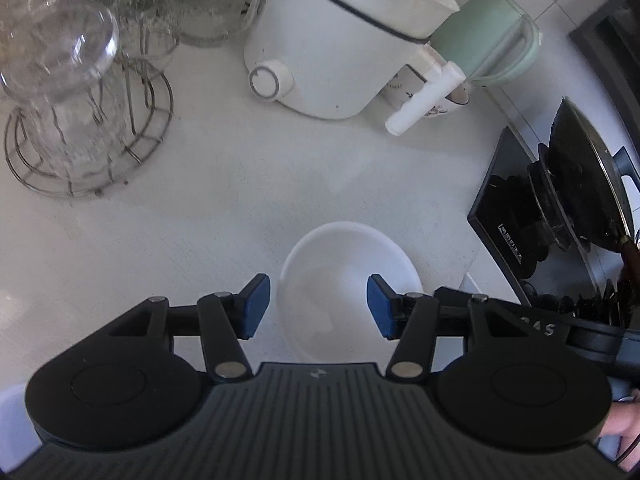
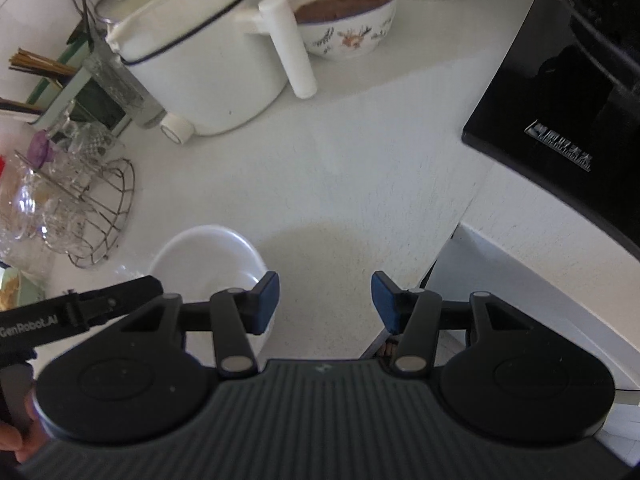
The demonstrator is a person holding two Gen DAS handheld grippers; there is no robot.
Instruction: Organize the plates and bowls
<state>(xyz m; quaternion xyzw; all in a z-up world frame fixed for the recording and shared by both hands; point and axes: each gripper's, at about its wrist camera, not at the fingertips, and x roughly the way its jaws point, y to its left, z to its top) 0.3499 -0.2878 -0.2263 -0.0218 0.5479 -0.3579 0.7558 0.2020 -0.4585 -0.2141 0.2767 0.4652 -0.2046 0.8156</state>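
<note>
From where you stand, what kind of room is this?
Most likely a home kitchen: a white counter with a stove bearing a wok, a white pot, and glasses on a wire rack.

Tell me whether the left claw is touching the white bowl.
Cannot tell. In the left wrist view the left claw stands open over the white bowl, its pads overlapping the bowl's outline. Neither view shows contact or a gap plainly.
</note>
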